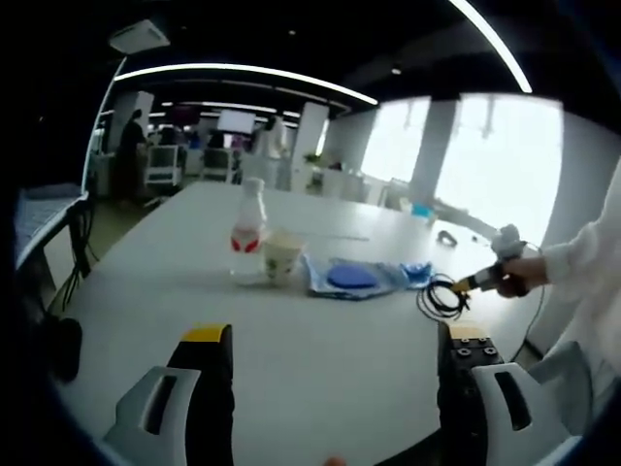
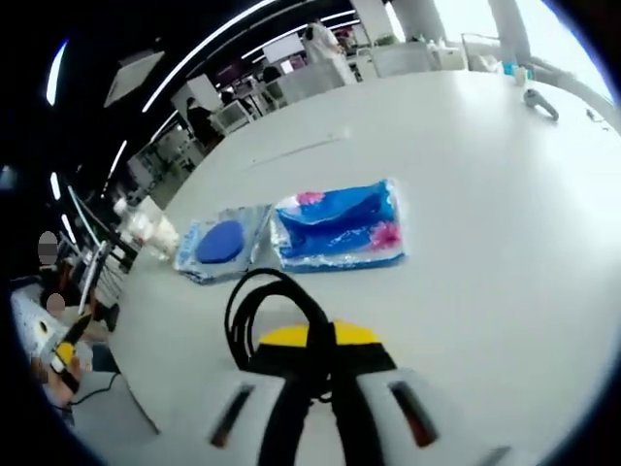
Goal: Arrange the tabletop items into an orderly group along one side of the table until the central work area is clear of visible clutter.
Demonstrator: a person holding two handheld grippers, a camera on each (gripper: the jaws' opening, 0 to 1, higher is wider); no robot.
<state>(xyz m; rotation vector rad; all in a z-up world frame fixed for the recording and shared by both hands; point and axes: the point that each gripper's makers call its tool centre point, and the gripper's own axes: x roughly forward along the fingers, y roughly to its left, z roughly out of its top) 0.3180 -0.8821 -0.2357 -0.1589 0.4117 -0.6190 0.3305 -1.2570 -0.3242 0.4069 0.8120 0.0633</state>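
Cable [image 2: 254, 309], a coiled black loop, hangs pinched in the right gripper [image 2: 315, 342] jaws above the tabletop [image 2: 505, 243], likely bound for the bottle [image 1: 249, 233], cup [image 1: 281, 256] and 2 blue packets [image 2: 340, 225]. Left gripper [image 1: 330, 342] jaws are spread, idle.

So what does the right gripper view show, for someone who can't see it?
The right gripper has its yellow-tipped fingers closed on a looped black cable just above a white table. Beyond it lie two shiny blue plastic packets side by side, a larger flowery one and a smaller one with a dark blue disc.
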